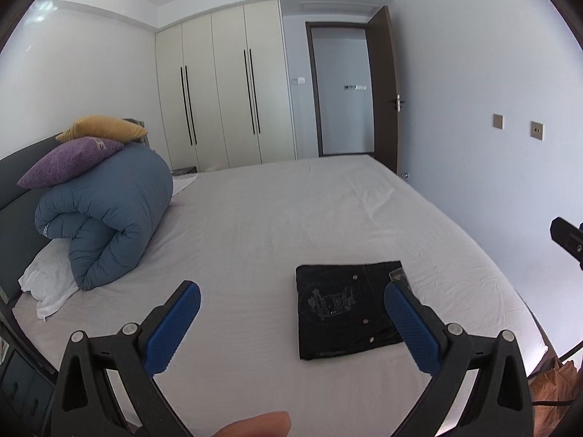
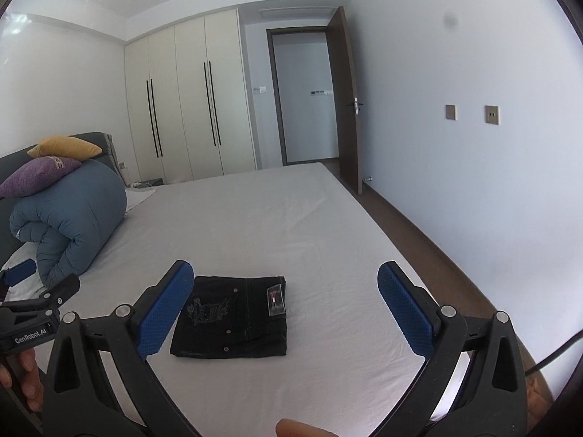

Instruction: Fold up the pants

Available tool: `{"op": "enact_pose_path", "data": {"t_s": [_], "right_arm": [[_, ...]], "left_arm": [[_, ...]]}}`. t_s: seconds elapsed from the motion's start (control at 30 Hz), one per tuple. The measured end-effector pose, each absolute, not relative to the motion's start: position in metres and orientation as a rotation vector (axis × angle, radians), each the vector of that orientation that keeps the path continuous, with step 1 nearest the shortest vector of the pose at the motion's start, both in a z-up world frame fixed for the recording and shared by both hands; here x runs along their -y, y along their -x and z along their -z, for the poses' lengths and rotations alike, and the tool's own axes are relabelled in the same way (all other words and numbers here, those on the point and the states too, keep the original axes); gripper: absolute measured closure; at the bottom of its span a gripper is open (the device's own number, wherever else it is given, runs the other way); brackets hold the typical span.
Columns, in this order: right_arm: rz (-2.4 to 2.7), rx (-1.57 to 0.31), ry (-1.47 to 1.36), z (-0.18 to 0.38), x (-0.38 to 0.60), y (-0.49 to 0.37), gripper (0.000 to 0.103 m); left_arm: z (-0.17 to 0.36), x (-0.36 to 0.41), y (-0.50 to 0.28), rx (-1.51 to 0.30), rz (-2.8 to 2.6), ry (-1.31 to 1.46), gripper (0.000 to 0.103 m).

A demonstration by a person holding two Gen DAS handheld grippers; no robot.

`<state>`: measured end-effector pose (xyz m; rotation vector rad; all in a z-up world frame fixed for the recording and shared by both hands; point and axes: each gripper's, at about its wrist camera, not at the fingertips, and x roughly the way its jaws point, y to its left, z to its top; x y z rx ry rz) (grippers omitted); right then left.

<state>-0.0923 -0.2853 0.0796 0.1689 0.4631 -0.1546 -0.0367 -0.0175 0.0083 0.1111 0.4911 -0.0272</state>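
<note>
A white bed (image 1: 291,211) fills the room. At its head lies a rolled blue duvet (image 1: 109,218), with a purple pillow (image 1: 69,162) on it and a yellow pillow (image 1: 104,127) above. Behind stand a cream wardrobe (image 1: 222,87) and an open brown door (image 1: 384,87).

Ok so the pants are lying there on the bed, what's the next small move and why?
Probably just draw both tongs back and stop. The black pants already lie as a compact, squared packet on the white bed sheet. The left tongs and right tongs both hang open above the bed, holding nothing. No loose leg sticks out that needs another fold.
</note>
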Motion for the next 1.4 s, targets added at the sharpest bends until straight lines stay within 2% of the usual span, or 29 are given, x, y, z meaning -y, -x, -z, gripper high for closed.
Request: {"op": "enact_pose_path", "data": {"t_s": [0.23, 0.63, 1.4], "right_arm": [[0.179, -0.556, -0.148, -0.057, 0.281, 0.08, 0.0], [0.164, -0.675, -0.129, -0.025, 0.274, 0.062, 0.0], [0.131, -0.757, -0.121, 0.003, 0.265, 0.044, 0.0]], "left_arm": [[0.025, 0.021, 0.028, -0.647, 0.065, -0.081, 0.0], [0.055, 0.02, 0.018, -0.77, 0.057, -0.044, 0.0], [0.065, 0.021, 0.012, -0.815, 0.058, -0.04, 0.0]]}}
